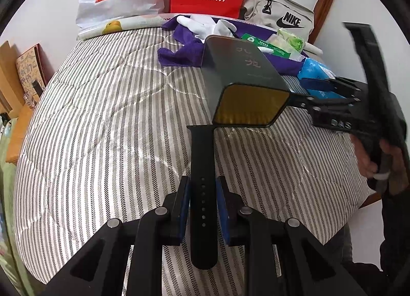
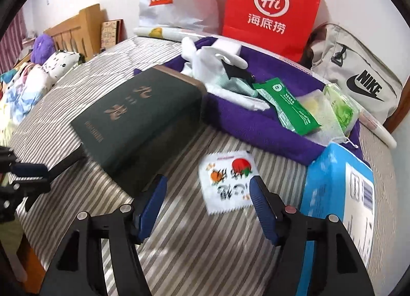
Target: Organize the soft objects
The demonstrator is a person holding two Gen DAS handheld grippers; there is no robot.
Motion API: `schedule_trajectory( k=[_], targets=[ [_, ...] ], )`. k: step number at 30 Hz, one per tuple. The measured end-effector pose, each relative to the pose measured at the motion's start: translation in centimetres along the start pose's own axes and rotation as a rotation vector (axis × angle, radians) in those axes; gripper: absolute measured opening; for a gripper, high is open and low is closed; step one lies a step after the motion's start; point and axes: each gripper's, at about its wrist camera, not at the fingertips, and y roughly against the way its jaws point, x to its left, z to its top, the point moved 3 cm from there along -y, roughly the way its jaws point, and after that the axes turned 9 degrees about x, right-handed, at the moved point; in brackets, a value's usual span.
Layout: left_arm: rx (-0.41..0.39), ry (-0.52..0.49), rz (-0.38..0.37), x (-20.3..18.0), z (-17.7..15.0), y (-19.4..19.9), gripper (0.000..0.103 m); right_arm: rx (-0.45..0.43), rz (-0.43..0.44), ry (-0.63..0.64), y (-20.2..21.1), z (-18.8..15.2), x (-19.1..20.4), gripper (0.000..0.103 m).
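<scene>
So the left gripper (image 1: 203, 208) has its jaws clamped tight on a black strap (image 1: 203, 193), bottom centre of the left wrist view. The dark green box (image 1: 241, 70) sits just past the strap's far end, gold end facing the camera; can't tell if they're attached.

The right gripper (image 2: 207, 201) has jaws standing wide apart with nothing between them, hovering over the striped bed (image 2: 179, 244). Just beyond them, lower middle of the right wrist view, lies a small white sachet (image 2: 228, 180) with fruit printed on it. Flat, floppy, probably weighs nothing, and I'd guess the film is slick, so pinch it by an edge rather than trying to squeeze the middle.

The rest of the soft stuff, a white glove (image 2: 205, 57) and green wipes packet (image 2: 289, 106), is piled on the purple towel (image 2: 256, 121), upper centre. Towel's limp, so bunch a fold.
</scene>
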Motion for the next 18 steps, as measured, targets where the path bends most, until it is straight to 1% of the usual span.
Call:
schedule_trajectory(
  k=[4,6,8,9,10,12,14,16,17,18],
  targets=[
    [-0.004,-0.009,-0.003,0.2,0.3,0.1,0.020,0.059,-0.012,0.009,-1.7,0.9,-0.5,0.067],
    [-0.007,-0.007,-0.008,0.4,0.5,0.1,0.020,0.090,-0.008,0.008,-2.4,1.2,-0.8,0.072],
    [-0.005,-0.005,-0.017,0.6,0.5,0.1,0.020,0.128,-0.011,0.001,-3.4,1.4,-1.2,0.074],
    [-0.005,-0.004,-0.021,0.7,0.5,0.1,0.020,0.139,0.005,-0.011,-3.8,1.5,-1.4,0.076],
    [-0.006,-0.004,-0.024,0.8,0.5,0.1,0.020,0.141,0.038,-0.037,-4.0,1.7,-1.9,0.076],
    [-0.005,-0.001,-0.030,0.9,0.5,0.0,0.020,0.146,0.077,-0.066,-4.3,1.6,-2.4,0.077],
    [0.001,0.007,-0.028,1.1,0.5,-0.2,0.020,0.141,0.073,-0.060,-4.2,1.6,-2.4,0.076],
    [0.008,0.011,-0.028,1.3,0.5,-0.5,0.020,0.132,0.071,-0.058,-4.0,1.4,-2.2,0.067],
    [0.011,0.013,-0.028,1.3,0.5,-0.6,0.020,0.130,0.068,-0.054,-3.8,1.3,-2.2,0.057],
    [0.015,0.017,-0.027,1.4,0.4,-0.8,0.020,0.132,0.067,-0.053,-3.6,1.3,-2.1,0.052]
  ],
)
